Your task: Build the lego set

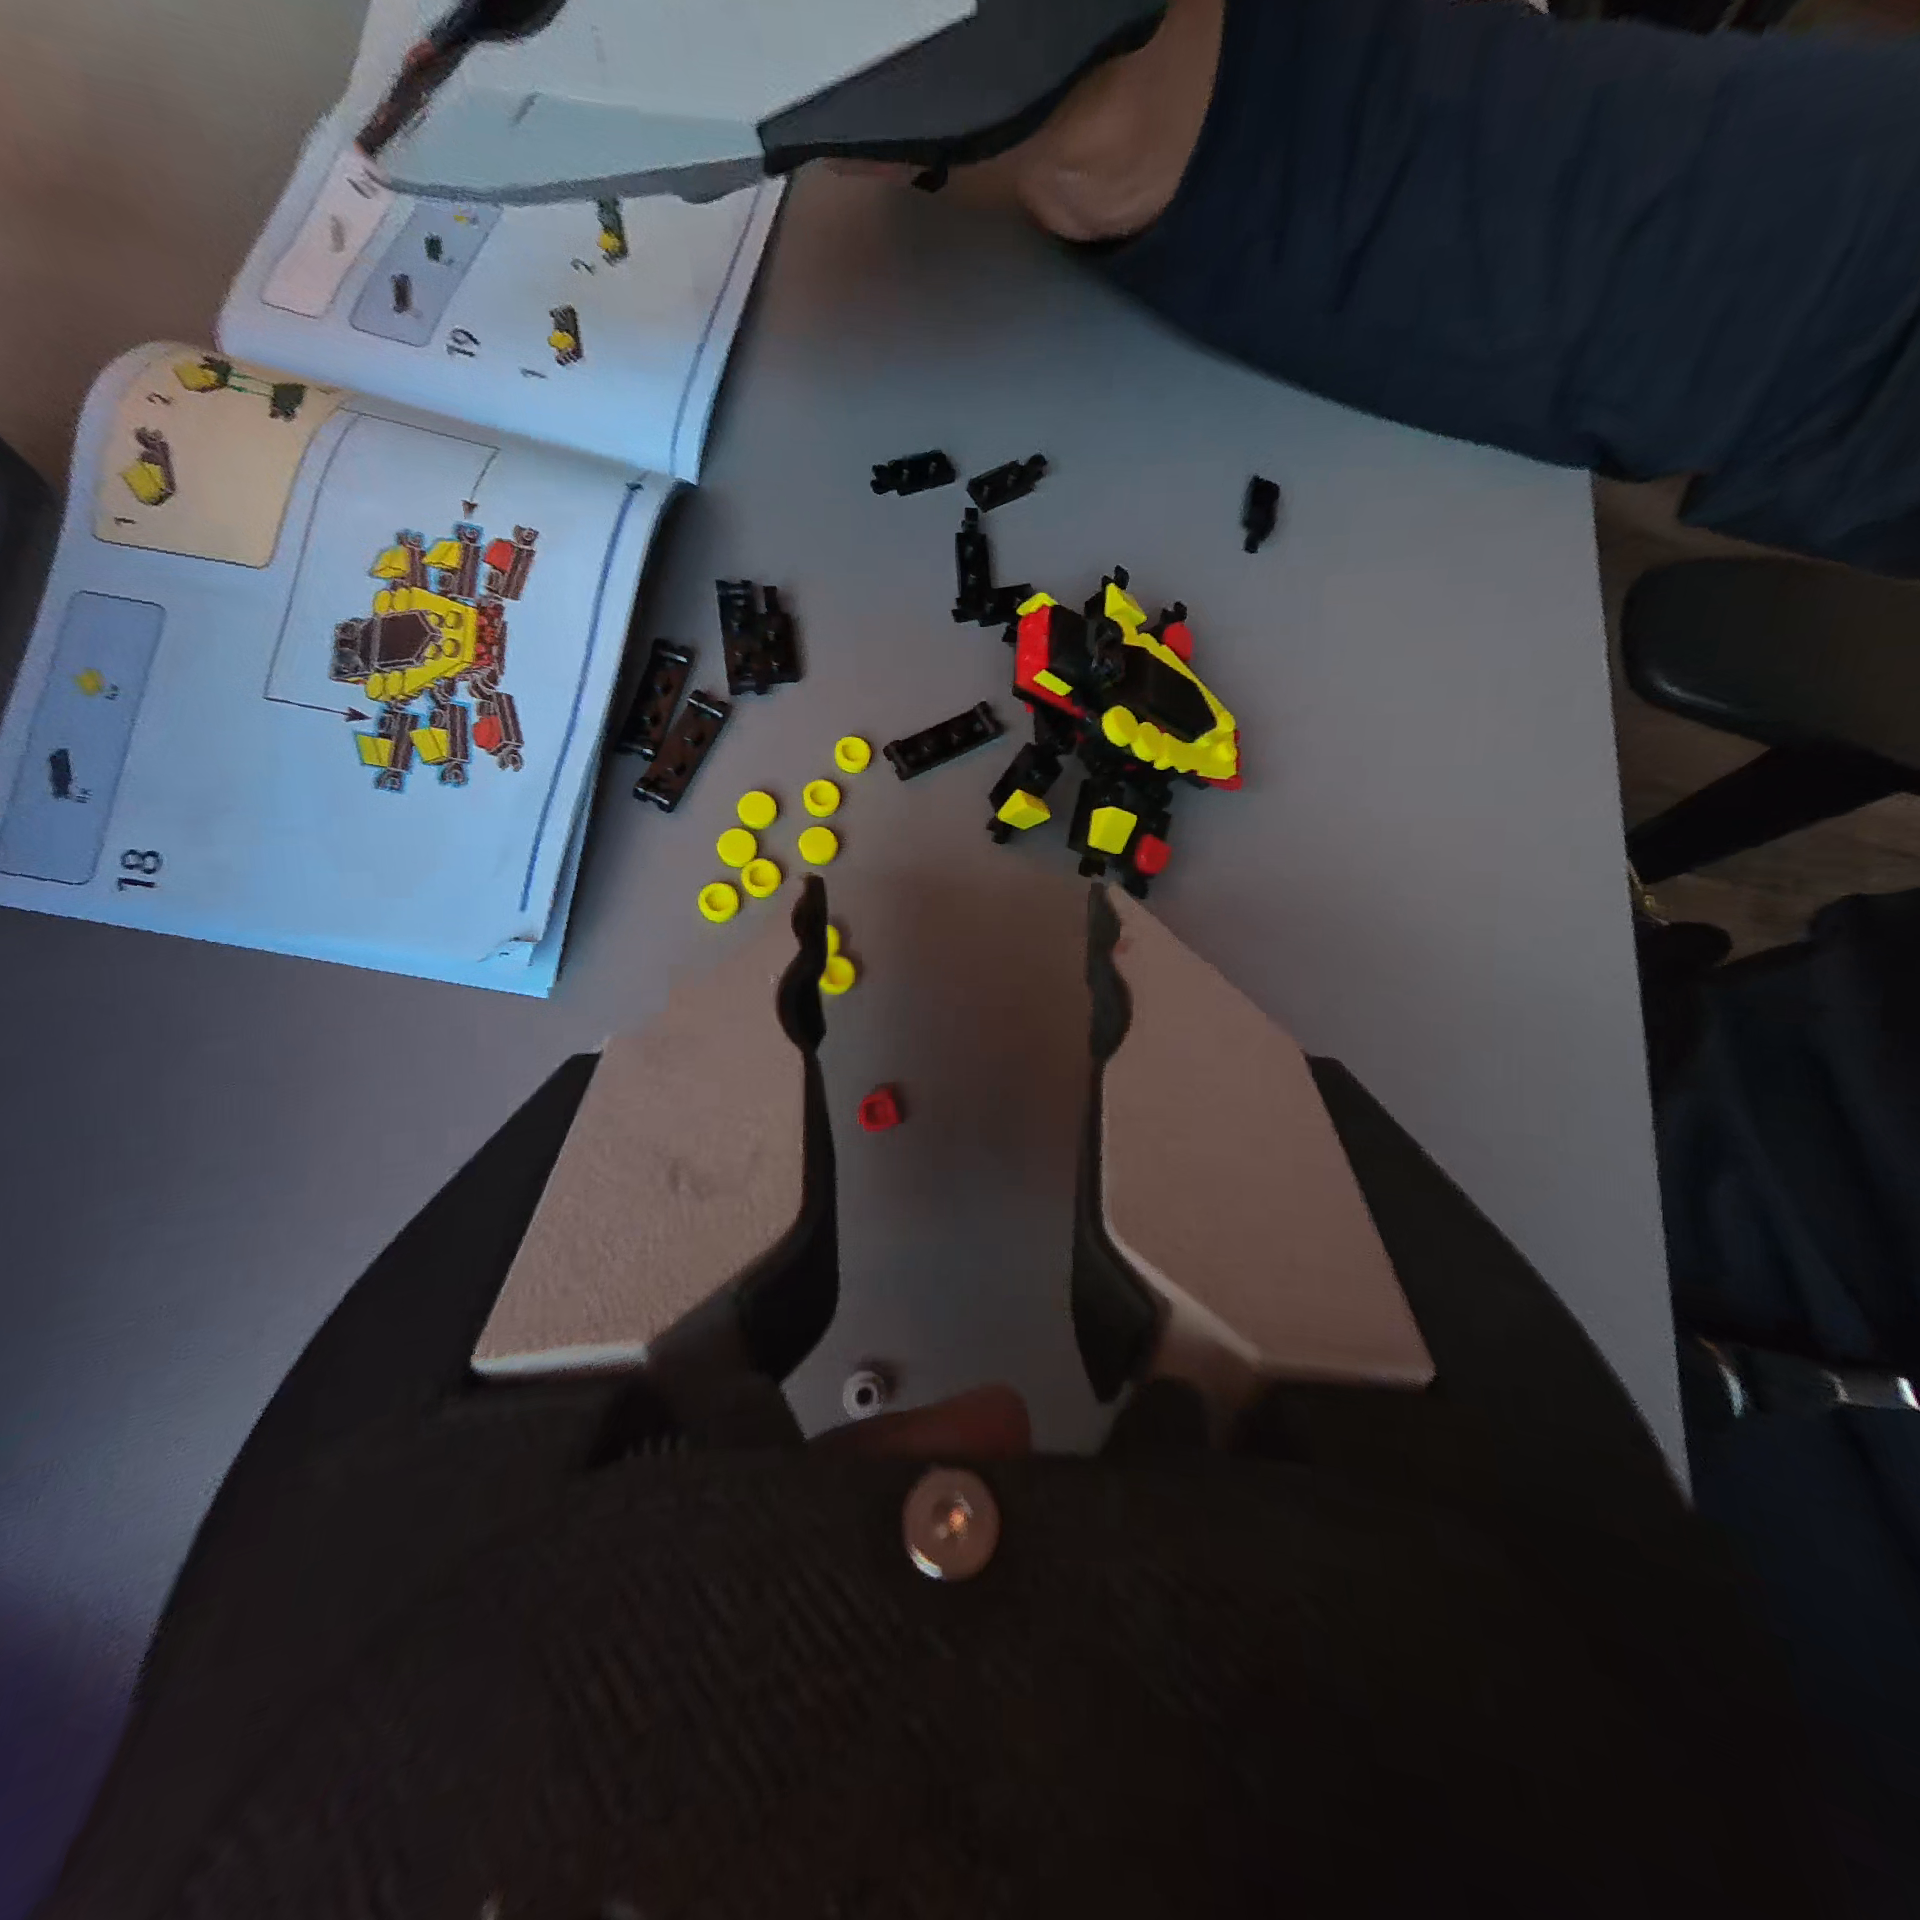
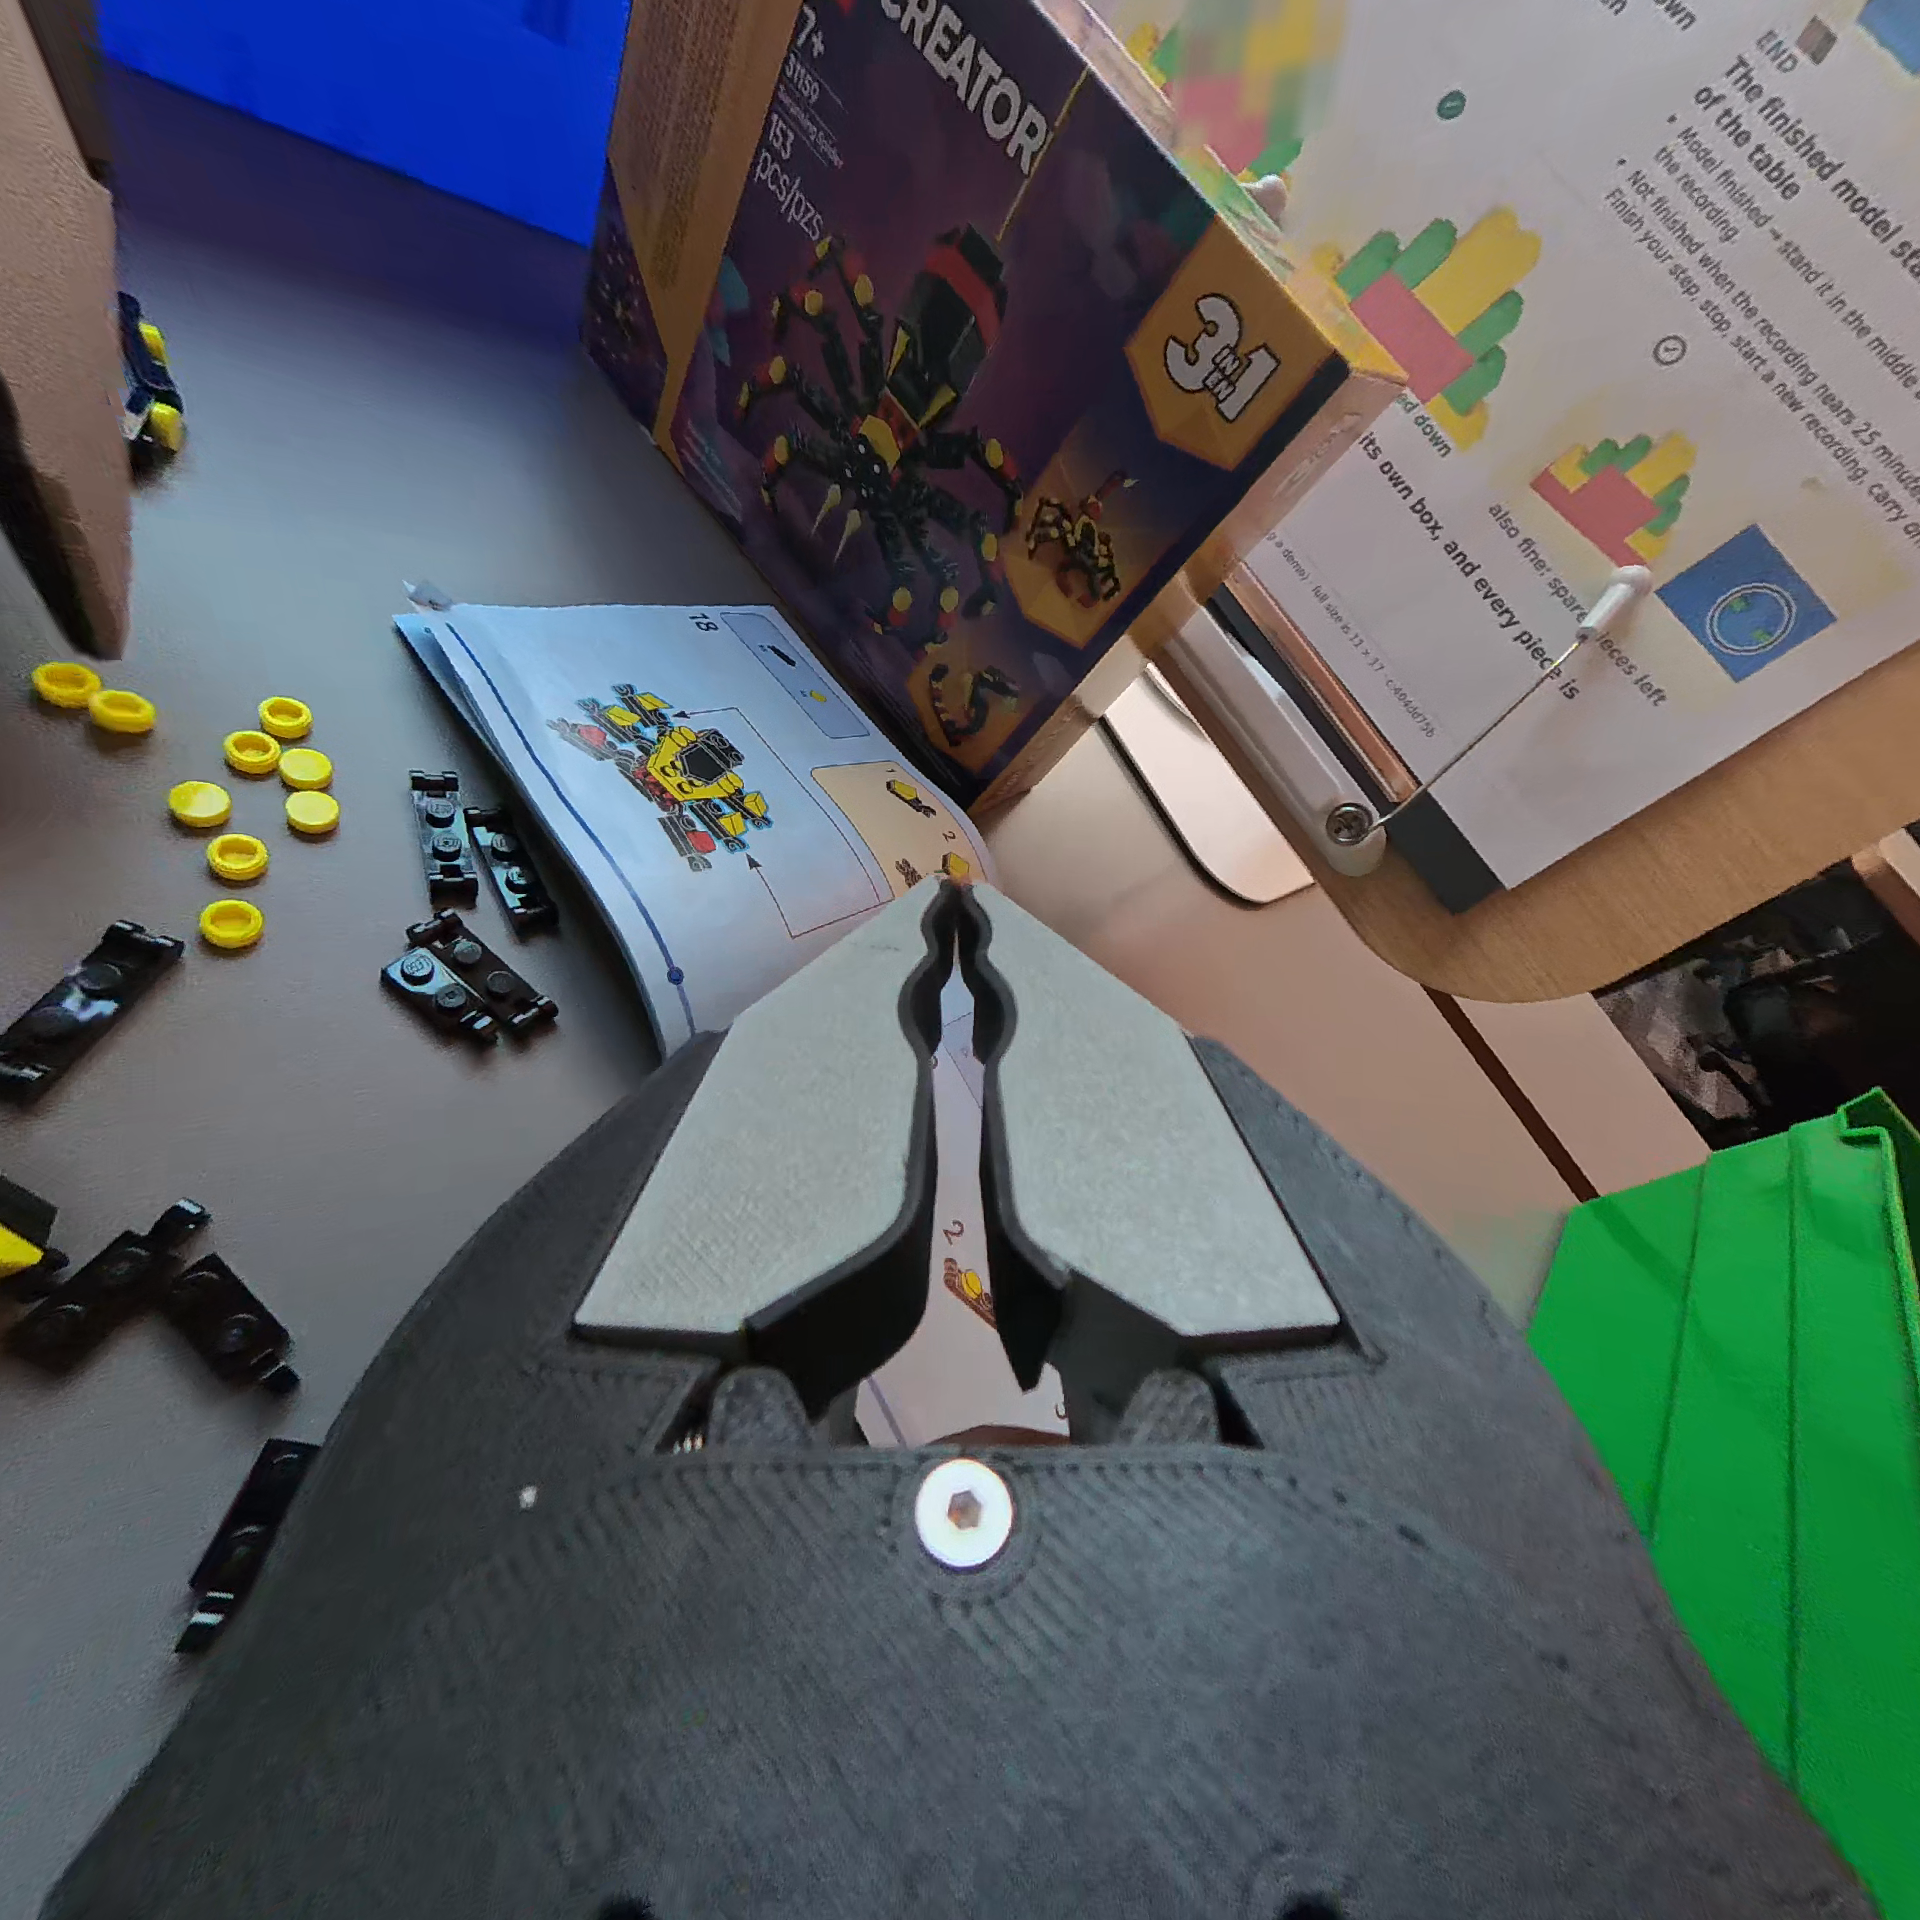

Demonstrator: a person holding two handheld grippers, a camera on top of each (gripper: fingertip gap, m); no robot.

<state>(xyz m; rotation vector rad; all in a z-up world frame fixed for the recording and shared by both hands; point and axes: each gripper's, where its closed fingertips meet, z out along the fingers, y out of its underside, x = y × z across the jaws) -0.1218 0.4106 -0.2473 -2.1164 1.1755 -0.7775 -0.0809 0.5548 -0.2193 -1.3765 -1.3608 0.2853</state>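
A partly built black, yellow and red model [image 1: 1122, 717] lies on the grey table [image 1: 1403, 727]. Left of it are several yellow round tiles [image 1: 779, 831] and several loose black plates [image 1: 717, 675]. A small red piece [image 1: 880, 1109] lies between my left gripper's fingers [image 1: 816, 1039]. My left gripper [image 1: 956, 914] is open and empty, just short of the model and the tiles. My right gripper [image 2: 956, 888] is shut, its tips over the open instruction booklet [image 2: 665, 790]; nothing shows between them. It also shows in the left wrist view [image 1: 582, 125], above the booklet [image 1: 312, 675]. The tiles [image 2: 260, 779] and plates [image 2: 468, 862] lie to its left.
The set's box [image 2: 935, 364] stands behind the booklet. A wooden board with a printed sheet [image 2: 1662, 416] and a green bin [image 2: 1766, 1403] are to the right. A person's dark blue sleeve [image 1: 1507, 260] rests on the far table edge. A black chair [image 1: 1766, 665] stands beyond the right edge. Across from one pair of fingers to the other is roughly 15 cm. To the small red piece [image 1: 880, 1109]: left tips about 5 cm, right tips about 20 cm.
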